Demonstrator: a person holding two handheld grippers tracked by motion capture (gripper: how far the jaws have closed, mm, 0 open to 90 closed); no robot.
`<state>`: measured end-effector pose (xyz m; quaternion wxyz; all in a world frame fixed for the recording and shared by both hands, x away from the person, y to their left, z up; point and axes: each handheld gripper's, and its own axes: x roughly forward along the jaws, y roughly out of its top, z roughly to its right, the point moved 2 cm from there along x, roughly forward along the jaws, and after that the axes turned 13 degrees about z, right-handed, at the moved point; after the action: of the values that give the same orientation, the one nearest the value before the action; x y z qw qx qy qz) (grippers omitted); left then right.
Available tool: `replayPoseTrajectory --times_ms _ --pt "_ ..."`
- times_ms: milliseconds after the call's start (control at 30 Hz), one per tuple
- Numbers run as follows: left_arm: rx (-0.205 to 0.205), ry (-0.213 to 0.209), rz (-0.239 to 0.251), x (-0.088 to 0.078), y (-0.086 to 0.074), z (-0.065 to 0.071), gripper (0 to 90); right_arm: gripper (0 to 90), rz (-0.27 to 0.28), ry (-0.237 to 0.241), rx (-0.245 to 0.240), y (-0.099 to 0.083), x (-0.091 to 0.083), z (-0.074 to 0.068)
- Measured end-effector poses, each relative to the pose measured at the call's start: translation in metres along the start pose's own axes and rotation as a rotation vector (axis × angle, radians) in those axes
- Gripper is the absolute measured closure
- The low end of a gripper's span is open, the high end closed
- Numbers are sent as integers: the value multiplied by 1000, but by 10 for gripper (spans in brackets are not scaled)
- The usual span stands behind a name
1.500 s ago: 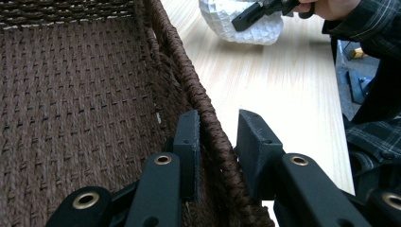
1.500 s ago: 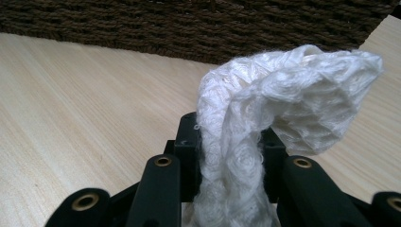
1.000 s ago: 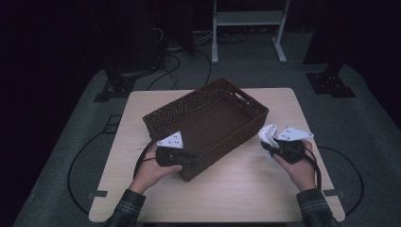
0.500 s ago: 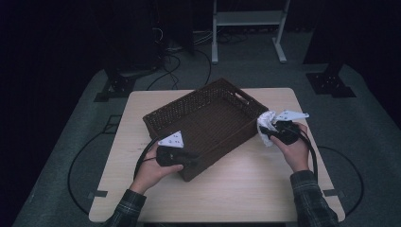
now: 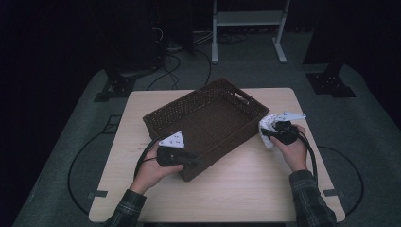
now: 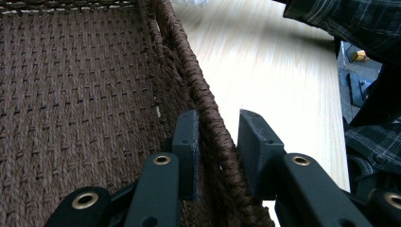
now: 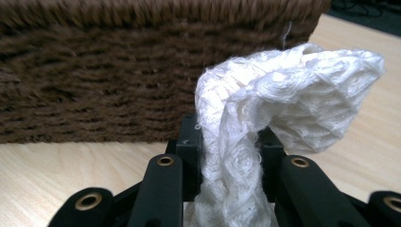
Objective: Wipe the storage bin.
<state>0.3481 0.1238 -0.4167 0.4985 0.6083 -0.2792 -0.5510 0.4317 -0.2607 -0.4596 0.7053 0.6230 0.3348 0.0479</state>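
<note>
Meanwhile, a white cloth (image 7: 265, 142) heads for the woven basket (image 5: 208, 118), carried in the right gripper (image 5: 270, 133) while the left gripper (image 5: 189, 160) steadies the near wall.

Clamped between the right jaws, the cloth bunches up and flops over ahead of their tips, just short of the basket's outer side. The left jaws straddle the basket rim (image 6: 208, 118), one inside and one outside; whether they pinch the weave cannot be told. To do this well, the cloth likely needs lifting clear above the rim before the jaws part, so its hanging fold does not snag the wall, with the left grip holding the basket still on the table (image 5: 246, 189).
</note>
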Motion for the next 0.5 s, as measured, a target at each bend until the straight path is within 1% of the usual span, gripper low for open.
replayPoseTrajectory --times_ms 233,500 --pt "4 -1 -5 0 0 0 686 699 -21 12 14 -7 7 0" --pt "8 0 -7 0 0 0 686 699 -68 28 18 -19 18 -3"
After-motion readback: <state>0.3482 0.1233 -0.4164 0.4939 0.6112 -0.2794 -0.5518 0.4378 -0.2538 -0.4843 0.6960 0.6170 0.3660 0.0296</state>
